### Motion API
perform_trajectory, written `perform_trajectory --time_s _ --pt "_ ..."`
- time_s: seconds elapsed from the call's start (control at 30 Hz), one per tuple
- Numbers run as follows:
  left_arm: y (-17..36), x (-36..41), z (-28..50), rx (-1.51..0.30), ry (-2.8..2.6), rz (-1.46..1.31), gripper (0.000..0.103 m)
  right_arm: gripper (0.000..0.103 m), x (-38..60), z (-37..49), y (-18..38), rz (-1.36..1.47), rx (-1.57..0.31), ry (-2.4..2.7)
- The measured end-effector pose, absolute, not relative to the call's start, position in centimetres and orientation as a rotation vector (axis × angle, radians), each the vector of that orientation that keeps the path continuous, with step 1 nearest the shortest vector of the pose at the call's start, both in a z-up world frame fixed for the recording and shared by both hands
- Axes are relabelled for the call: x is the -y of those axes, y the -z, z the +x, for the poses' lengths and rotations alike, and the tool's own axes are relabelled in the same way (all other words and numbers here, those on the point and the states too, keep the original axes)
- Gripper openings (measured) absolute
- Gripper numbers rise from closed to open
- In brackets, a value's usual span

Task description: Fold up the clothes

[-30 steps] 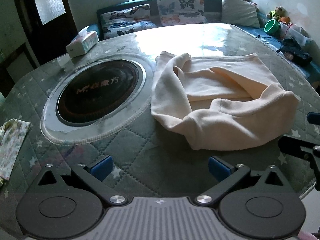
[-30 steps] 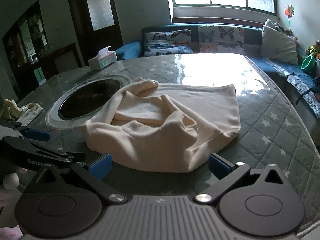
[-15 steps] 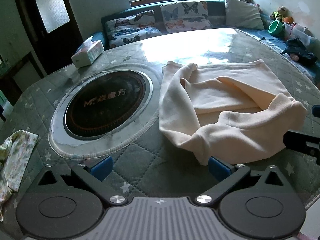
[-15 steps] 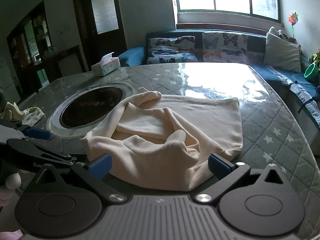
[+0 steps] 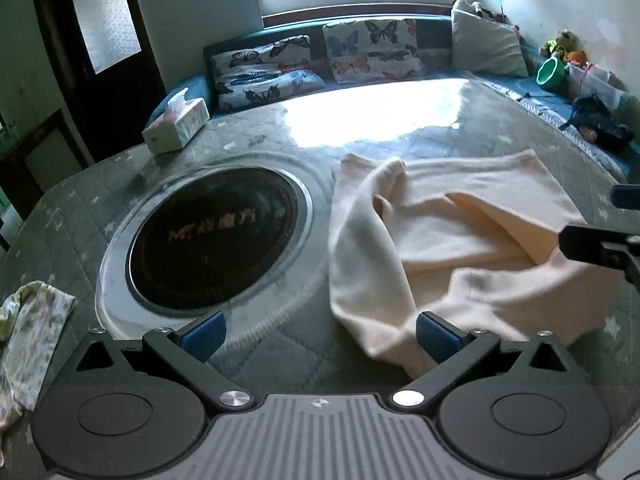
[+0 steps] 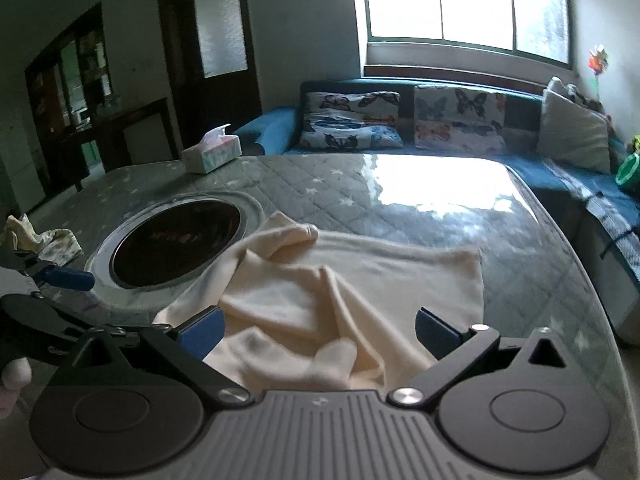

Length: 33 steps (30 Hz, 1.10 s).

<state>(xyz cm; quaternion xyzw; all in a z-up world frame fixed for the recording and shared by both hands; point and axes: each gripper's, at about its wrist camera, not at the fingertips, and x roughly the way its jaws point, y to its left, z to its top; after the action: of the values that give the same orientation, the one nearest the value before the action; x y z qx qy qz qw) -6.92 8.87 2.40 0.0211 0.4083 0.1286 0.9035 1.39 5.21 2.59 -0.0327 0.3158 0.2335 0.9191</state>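
A cream garment (image 5: 448, 248) lies crumpled and partly folded on the quilted grey-green table cover (image 5: 280, 356); it also shows in the right wrist view (image 6: 320, 304). My left gripper (image 5: 318, 334) is open and empty above the table's near edge, just left of the garment's near corner. My right gripper (image 6: 318, 330) is open and empty, hovering over the garment's near edge. The right gripper shows at the right edge of the left wrist view (image 5: 600, 244). The left gripper shows at the left of the right wrist view (image 6: 60, 296).
A round dark hotplate (image 5: 212, 240) is set in the table left of the garment. A tissue box (image 5: 176, 122) stands at the far left. A small floral cloth (image 5: 28, 340) lies at the near left edge. A sofa with cushions (image 5: 360, 56) runs behind.
Both grippers have lifted and tilted up, so more of the room shows. The garment lies in about the same shape. Both grippers stay open.
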Motion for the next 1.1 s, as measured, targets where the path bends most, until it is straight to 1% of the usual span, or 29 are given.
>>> perform_trajectory --time_s 0.07,0.13,0.17,0.23,0.3,0.43,0.47,0.53,0.6,0.63,0.7,0.73,0.8,0.83,0.87,0.9,0.97,1.0,1.07,1.1 --pt "-2.7 -9.5 -6.3 -0.835 -0.258 0.034 0.100 0.095 -5.7 3.2 -2.5 -0.090 -0.656 -0.495" --pt "-2.9 -10.2 -5.5 -0.825 -0.245 0.013 0.093 0.089 -6.1 4.7 -2.2 -0.109 -0.667 -0.505" --pt "-3.0 -10.5 -5.1 -0.820 -0.232 -0.002 0.092 0.086 -6.4 5.6 -2.0 -0.118 -0.677 -0.509" --pt "-3.2 -11.3 -4.1 -0.809 -0.209 -0.025 0.082 0.080 -6.8 7.6 -1.3 -0.133 -0.714 -0.521" --pt "-3.1 -11.8 -3.2 -0.804 -0.196 -0.032 0.078 0.074 -7.5 9.2 -0.6 -0.149 -0.746 -0.545" --pt "-2.9 -12.7 -1.2 -0.806 -0.148 -0.056 0.063 0.068 -9.3 11.7 0.8 -0.207 -0.797 -0.601" --pt "-2.8 -12.7 -0.7 -0.805 -0.128 -0.062 0.062 0.064 -9.7 12.2 1.0 -0.215 -0.805 -0.611" --pt "-2.6 -12.5 0.6 -0.810 -0.106 -0.058 0.061 0.062 -10.3 13.0 1.5 -0.230 -0.824 -0.628" --pt "-2.4 -12.3 1.9 -0.815 -0.084 -0.054 0.061 0.053 -10.9 13.9 2.0 -0.245 -0.851 -0.642" --pt "-2.2 -12.2 2.6 -0.817 -0.073 -0.052 0.061 0.051 -11.1 14.1 2.3 -0.254 -0.865 -0.642" --pt "-2.0 -11.9 3.9 -0.822 -0.051 -0.049 0.061 0.030 -11.3 14.6 2.8 -0.273 -0.891 -0.643" --pt "-1.9 -11.8 4.5 -0.824 -0.040 -0.047 0.061 0.027 -11.4 14.8 3.0 -0.281 -0.898 -0.642" --pt "-1.6 -11.5 5.8 -0.824 -0.019 -0.040 0.061 0.011 -10.8 14.3 2.6 -0.288 -0.871 -0.628" --pt "-1.3 -11.3 6.4 -0.827 -0.018 -0.035 0.061 0.010 -10.5 14.1 2.4 -0.292 -0.857 -0.622" --pt "-1.0 -11.2 6.9 -0.829 -0.017 -0.031 0.061 0.005 -10.2 13.9 2.2 -0.296 -0.843 -0.615" --pt "-0.7 -11.0 7.5 -0.831 -0.016 -0.027 0.061 0.004 -9.8 13.7 2.0 -0.298 -0.829 -0.605" --pt "0.0 -10.7 8.6 -0.836 -0.013 -0.020 0.054 0.003 -8.6 13.1 1.3 -0.291 -0.796 -0.567" --pt "0.3 -10.8 8.9 -0.842 -0.012 -0.029 0.046 0.002 -7.8 12.8 0.9 -0.288 -0.775 -0.537" --pt "1.1 -11.1 9.3 -0.856 -0.014 -0.050 0.038 0.001 -5.9 12.1 0.1 -0.278 -0.734 -0.468" --pt "1.4 -11.3 9.3 -0.859 -0.016 -0.060 0.024 0.001 -4.8 11.7 -0.4 -0.268 -0.715 -0.428"
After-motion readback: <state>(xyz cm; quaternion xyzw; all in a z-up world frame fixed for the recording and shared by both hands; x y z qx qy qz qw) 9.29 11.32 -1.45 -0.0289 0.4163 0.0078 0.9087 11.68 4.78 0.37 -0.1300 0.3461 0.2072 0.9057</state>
